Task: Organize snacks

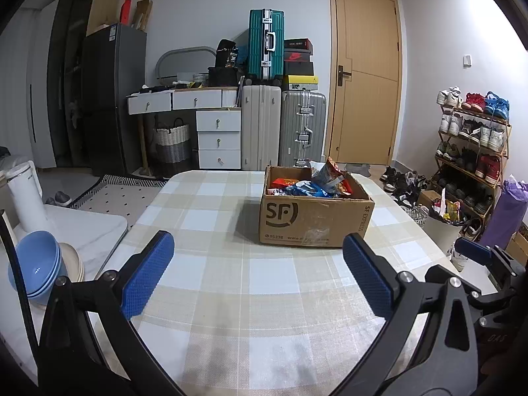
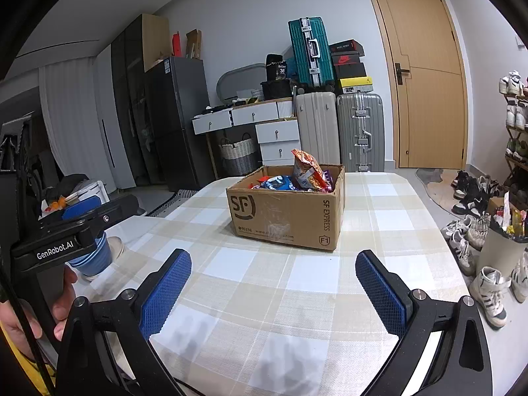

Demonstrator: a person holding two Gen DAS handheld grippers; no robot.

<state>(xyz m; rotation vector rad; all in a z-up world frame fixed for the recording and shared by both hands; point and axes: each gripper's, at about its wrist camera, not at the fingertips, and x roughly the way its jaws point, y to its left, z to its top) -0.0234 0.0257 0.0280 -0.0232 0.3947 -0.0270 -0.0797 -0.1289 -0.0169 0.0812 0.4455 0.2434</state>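
A brown cardboard box (image 1: 313, 221) (image 2: 280, 217) marked SF stands on the checked tablecloth toward the table's far side. It holds several snack packets (image 1: 313, 184) (image 2: 293, 178), red, blue and orange, with one orange bag sticking up. My left gripper (image 1: 257, 270) hovers open over the near part of the table, well short of the box, nothing between its blue pads. My right gripper (image 2: 274, 283) is open too, likewise short of the box and holding nothing. Part of the right gripper shows at the right edge of the left wrist view.
The table (image 1: 231, 280) (image 2: 297, 297) has a checked beige and white cloth. Stacked blue bowls (image 1: 36, 264) and a white kettle (image 1: 23, 191) sit on a side surface to the left. A shoe rack (image 1: 472, 151), a bin and loose shoes (image 2: 488, 283) stand on the right.
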